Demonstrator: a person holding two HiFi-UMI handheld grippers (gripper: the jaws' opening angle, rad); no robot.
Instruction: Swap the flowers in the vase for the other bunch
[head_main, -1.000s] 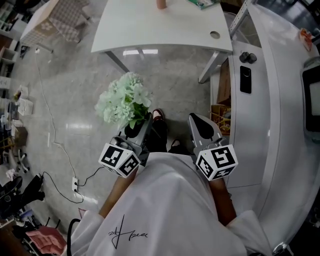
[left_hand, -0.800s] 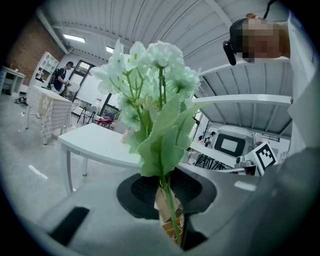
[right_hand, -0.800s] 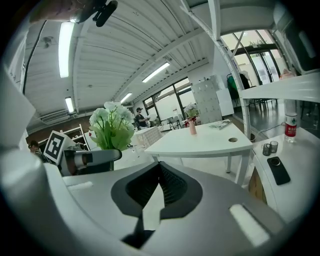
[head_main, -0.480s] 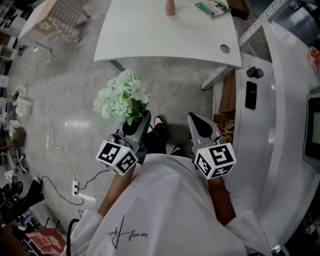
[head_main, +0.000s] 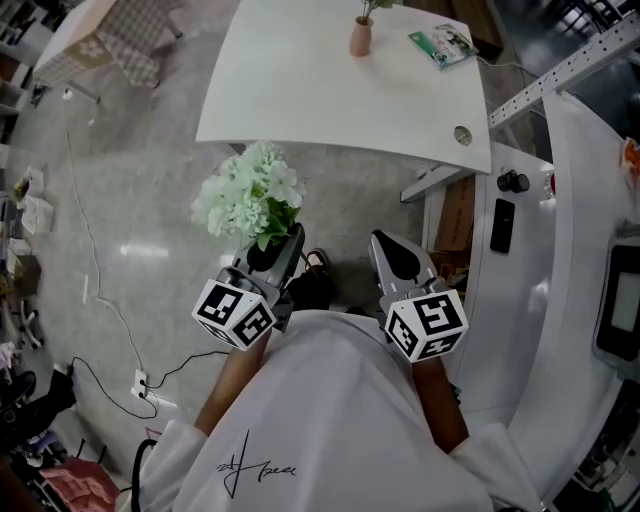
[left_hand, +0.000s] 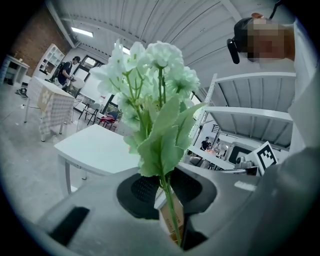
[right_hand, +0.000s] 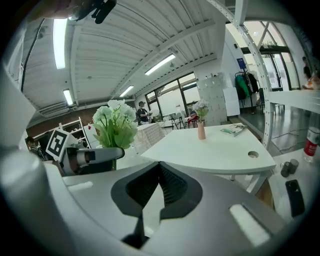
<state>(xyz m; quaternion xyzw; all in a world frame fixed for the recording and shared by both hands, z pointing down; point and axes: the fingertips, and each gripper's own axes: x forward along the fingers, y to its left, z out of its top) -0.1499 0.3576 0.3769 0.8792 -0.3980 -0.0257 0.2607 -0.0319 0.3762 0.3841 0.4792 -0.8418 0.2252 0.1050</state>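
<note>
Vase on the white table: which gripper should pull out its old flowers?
Right, probably. The right gripper is shut and empty, while the left gripper is clamped on the pale green bunch.

I count 2 grippers, left gripper + right gripper; 1 flower bunch, 1 vase, 1 booklet, 1 white tbl.

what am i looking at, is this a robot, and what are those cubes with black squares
No robot: a person holds a hand-held claw in each hand; the marker cubes belong to the claws. The top-down picture comes from a camera on the person's head; the other two from cameras riding on each claw. The left claw is shut on the stem of a pale green flower bunch. The right claw is shut and empty. Ahead, a white table carries a small pink vase with flowers and a booklet.
</note>
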